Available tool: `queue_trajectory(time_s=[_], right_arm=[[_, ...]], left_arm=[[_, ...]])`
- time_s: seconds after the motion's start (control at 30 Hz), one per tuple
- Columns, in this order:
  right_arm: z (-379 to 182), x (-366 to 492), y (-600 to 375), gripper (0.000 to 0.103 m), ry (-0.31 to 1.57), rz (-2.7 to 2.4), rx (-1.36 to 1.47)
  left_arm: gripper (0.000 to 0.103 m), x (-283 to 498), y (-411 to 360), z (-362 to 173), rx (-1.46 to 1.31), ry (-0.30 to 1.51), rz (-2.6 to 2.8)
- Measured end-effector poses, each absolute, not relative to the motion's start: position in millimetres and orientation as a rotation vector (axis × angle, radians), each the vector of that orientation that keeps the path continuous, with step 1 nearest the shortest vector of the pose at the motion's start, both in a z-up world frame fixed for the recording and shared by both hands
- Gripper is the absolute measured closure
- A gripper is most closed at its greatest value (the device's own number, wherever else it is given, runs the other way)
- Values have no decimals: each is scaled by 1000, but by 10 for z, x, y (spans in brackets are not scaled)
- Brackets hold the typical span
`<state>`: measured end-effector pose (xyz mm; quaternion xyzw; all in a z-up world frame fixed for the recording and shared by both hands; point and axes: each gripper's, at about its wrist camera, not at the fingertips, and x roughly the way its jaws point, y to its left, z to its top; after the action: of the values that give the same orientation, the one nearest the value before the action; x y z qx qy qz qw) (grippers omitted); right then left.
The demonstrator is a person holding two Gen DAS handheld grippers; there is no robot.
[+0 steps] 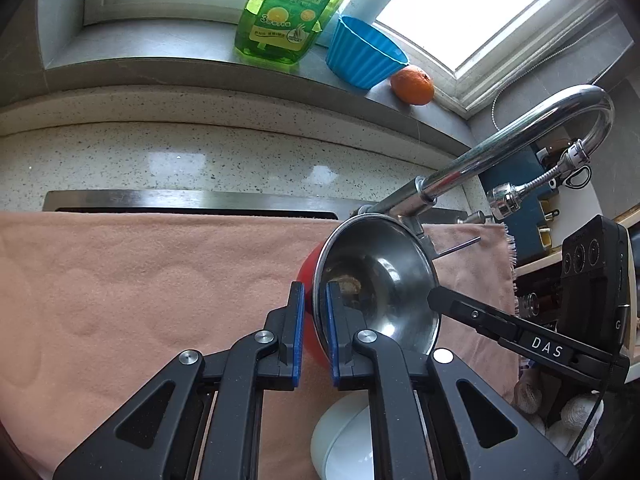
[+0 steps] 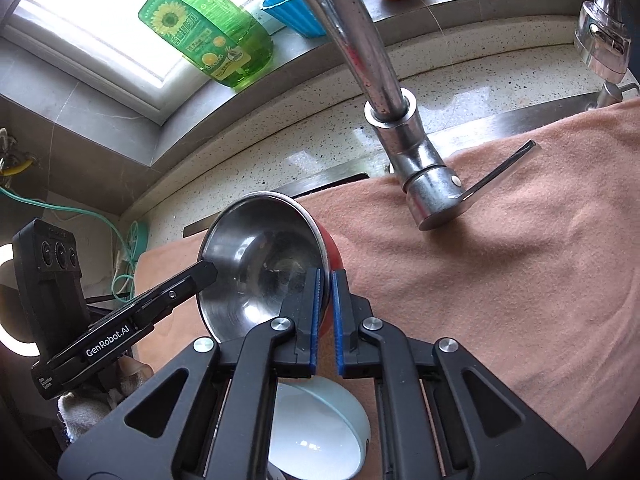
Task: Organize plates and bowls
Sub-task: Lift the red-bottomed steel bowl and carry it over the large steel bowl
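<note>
Both claws grip one bowl at once. The left claw [image 1: 314, 332] is clenched on the rim of the red-sided steel bowl [image 1: 380, 280], one blue pad on the red outside, the other on the shiny inside. The right claw [image 2: 325, 320] clamps the same bowl [image 2: 260, 264] at the opposite rim in the same way, one pad inside and one outside. The bowl is tipped on edge, its open face turned sideways, held above the pink towel [image 1: 140, 280] that covers the sink area of the speckled bench [image 1: 200, 152]. A white bowl [image 2: 320, 428] sits upright on the towel just under the claws. The chrome faucet [image 2: 400, 120] rises behind the steel bowl. On the window sill stand a green detergent bottle [image 1: 288, 12], a blue fluted cup [image 1: 364, 54] and an orange [image 1: 413, 85].
</note>
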<state>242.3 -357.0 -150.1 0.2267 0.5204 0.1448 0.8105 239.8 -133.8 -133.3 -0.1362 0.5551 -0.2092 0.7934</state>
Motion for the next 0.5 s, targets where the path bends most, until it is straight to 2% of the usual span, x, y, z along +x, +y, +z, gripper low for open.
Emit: queue_trajectory(time_s=[0.5], right_arm=[[-950,1842,-2769,97,1072,469,365]], left_arm=[[94,1683,-531,-782,-297,1081,-386]])
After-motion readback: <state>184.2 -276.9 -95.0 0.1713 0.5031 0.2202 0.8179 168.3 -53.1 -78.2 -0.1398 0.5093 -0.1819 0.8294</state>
